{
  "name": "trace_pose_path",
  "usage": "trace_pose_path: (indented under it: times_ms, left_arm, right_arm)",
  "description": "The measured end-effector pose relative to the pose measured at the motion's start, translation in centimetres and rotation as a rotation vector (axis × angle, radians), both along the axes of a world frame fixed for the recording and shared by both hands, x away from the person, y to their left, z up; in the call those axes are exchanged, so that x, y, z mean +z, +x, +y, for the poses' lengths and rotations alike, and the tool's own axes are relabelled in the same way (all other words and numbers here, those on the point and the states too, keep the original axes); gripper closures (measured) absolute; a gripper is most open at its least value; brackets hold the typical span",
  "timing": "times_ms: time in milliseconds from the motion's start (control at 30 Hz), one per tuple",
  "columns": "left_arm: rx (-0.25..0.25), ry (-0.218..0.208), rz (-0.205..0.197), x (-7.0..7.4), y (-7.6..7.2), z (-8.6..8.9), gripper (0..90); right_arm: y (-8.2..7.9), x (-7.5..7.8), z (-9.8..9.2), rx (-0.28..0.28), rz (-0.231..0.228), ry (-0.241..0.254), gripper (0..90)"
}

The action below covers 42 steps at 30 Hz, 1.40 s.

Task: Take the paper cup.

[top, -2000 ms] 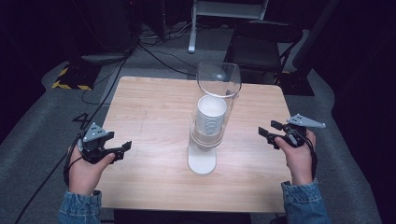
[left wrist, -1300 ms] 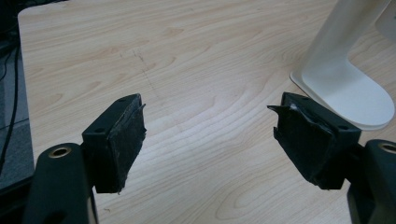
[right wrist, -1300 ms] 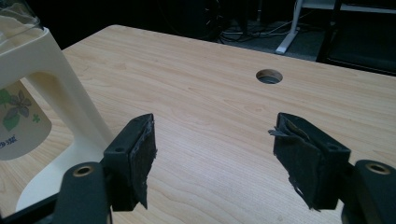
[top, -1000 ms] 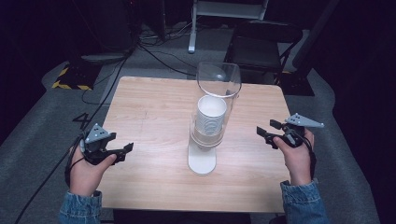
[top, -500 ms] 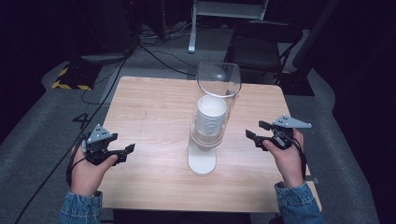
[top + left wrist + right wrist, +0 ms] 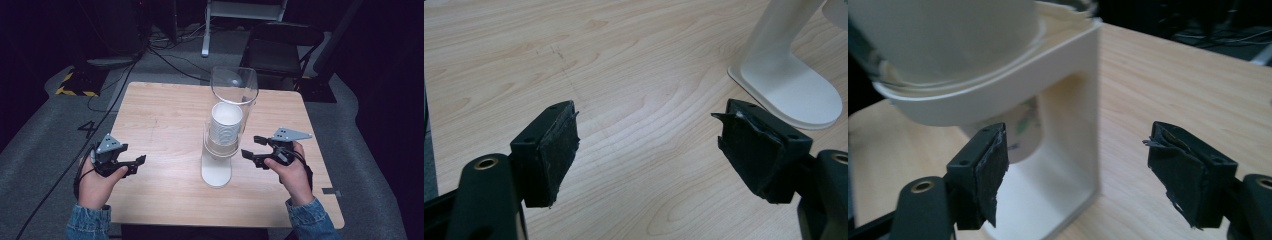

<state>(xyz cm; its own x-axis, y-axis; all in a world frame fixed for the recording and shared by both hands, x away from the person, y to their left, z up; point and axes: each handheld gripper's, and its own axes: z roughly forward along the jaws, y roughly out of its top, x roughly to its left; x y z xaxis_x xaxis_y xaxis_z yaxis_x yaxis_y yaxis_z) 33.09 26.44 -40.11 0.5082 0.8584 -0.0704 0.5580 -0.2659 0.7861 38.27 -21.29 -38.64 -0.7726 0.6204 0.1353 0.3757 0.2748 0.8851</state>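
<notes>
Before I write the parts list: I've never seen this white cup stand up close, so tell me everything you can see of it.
The white stand looks like smooth matte plastic. It has a flat, rounded base on the wooden table, an upright back wall, and a ring collar on top. A clear tube rises from the collar, holding a stack of white paper cups; one cup hangs below the collar. It stands upright near the table's middle. The right gripper is close, not touching.

— The table (image 6: 165,115)?
— Pale wood grain, smooth, matt with a faint sheen.
— And the dispenser stand (image 6: 216,172)?
— Smooth white plastic, semi-matt, under a clear glossy tube (image 6: 234,85) around white paper cups (image 6: 226,120).
— The gripper pads (image 6: 559,150)?
— Black, matt, rough and frayed at the edges.
— The sleeve (image 6: 310,220)?
— Blue denim.
</notes>
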Motion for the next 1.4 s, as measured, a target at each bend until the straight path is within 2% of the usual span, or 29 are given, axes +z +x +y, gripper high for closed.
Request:
trace_pose_path:
  times_ms: [67,200,367,667,767,967,1033,1100,1133,1400]
  left_arm:
    - [-0.005,0.003,0.001,0.0,0.0,0.0,23.6]
    - [-0.007,0.002,0.007,-0.2,0.1,-0.2,23.4]
    - [-0.016,0.007,0.013,-0.3,0.2,-0.3,23.3]
    - [-0.023,0.017,0.02,-0.6,0.3,-0.7,23.1]
    - [-0.027,0.019,0.026,-0.8,0.4,-0.7,23.1]
    - [-0.026,0.02,0.031,-1.0,0.5,-0.8,23.1]
    - [-0.028,0.021,0.035,-1.0,0.5,-0.9,23.2]
    - [-0.028,0.024,0.033,-1.1,0.5,-0.9,23.1]
    - [-0.03,0.026,0.036,-1.1,0.5,-0.9,23.1]
    - [-0.03,0.024,0.038,-1.1,0.5,-0.9,23.1]
  right_arm:
    - [0.0,-0.2,0.6,0.049,0.029,0.009,21.3]
    - [-0.1,-0.7,1.7,0.101,0.026,0.006,20.1]
    - [-0.2,-1.3,3.2,0.135,0.024,0.001,17.1]
    - [-0.1,-2.8,5.7,0.136,-0.018,0.023,16.9]
    - [0.1,-3.3,6.5,0.139,-0.018,0.042,16.9]
    - [0.4,-3.7,7.3,0.118,-0.062,0.088,18.2]
    - [0.4,-3.5,7.3,0.11,-0.087,0.103,21.3]
    - [0.4,-3.5,7.3,0.102,-0.105,0.105,25.3]
    - [0.4,-3.4,7.2,0.103,-0.121,0.09,27.2]
    - [0.2,-3.4,7.3,0.093,-0.132,0.076,30.8]
